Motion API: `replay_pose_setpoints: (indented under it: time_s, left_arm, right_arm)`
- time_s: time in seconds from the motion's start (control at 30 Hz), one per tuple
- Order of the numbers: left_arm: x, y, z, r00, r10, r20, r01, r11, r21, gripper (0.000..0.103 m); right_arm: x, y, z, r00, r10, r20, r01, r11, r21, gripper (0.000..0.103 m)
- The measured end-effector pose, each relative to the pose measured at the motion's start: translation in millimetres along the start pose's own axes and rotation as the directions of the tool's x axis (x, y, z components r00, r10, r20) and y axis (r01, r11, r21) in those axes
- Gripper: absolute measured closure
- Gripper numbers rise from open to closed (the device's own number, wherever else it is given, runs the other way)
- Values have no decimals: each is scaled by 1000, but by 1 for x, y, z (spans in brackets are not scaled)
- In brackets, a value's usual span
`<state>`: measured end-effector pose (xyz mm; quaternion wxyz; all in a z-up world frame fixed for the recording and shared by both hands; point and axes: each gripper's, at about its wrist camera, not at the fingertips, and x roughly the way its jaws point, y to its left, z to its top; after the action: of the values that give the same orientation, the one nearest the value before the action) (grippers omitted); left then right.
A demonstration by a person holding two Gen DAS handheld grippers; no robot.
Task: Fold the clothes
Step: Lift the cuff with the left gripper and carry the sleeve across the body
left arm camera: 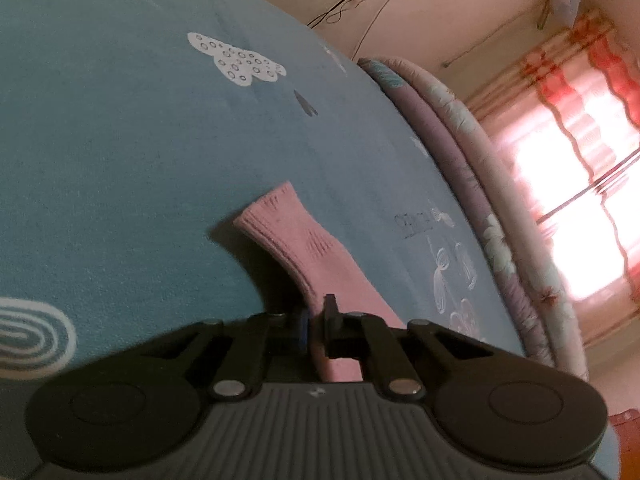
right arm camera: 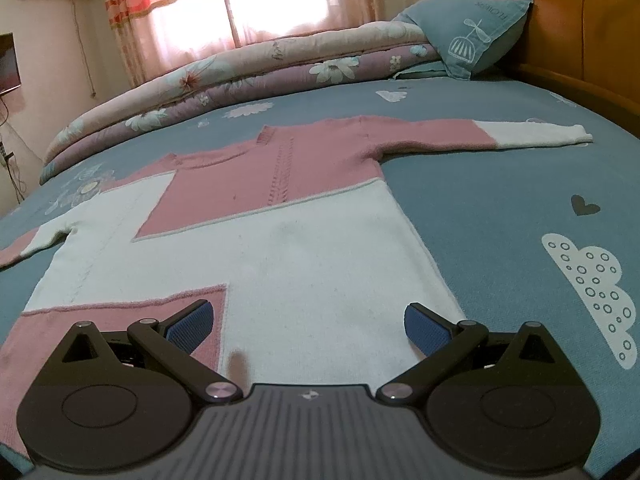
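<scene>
Left wrist view. The left gripper (left arm camera: 316,322) had its jaws pressed together on pink knit fabric: the pink sleeve (left arm camera: 298,240) of the sweater ran from between the fingers out over the blue bedsheet (left arm camera: 120,160), its ribbed cuff at the far end. The sleeve rose slightly off the sheet near the jaws and cast a shadow to its left. Only this sleeve was visible here; the body of the garment was out of frame. A white cloud print (left arm camera: 236,60) and a small dark heart print lay further up the sheet. A rolled floral quilt (left arm camera: 460,152) ran along the bed's far edge, with a bright curtained window (left arm camera: 568,184) beyond it.

Right wrist view. The right gripper (right arm camera: 308,324) had its fingers spread wide, blue pads (right arm camera: 192,324) facing each other, nothing between them. It hung over the near hem of the sweater (right arm camera: 304,260), whether touching could not be told. This view showed what the other did not: the whole pink-and-white sweater spread flat, front up, in the middle of the bed, neckline toward the quilt (right arm camera: 240,80) at the far edge. One sleeve (right arm camera: 480,136) stretched out straight toward the headboard side, pink then white at the cuff. The opposite sleeve, white then pink, ran off the left edge of the frame. A blue pillow (right arm camera: 472,36) leaned against the wooden headboard (right arm camera: 568,20) at the far right corner. The left gripper was not visible in this view.
</scene>
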<state>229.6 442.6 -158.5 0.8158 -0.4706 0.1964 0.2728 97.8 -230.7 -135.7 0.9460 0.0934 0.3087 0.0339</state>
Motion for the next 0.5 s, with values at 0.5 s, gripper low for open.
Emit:
replay_pose_setpoints:
  time_s: [0.5]
  left_arm:
    - [-52,-125,-10,996,-91,-9,90,967,239,100]
  right_arm:
    - [-20,-14,10,997,67,47,-71,994,84,0]
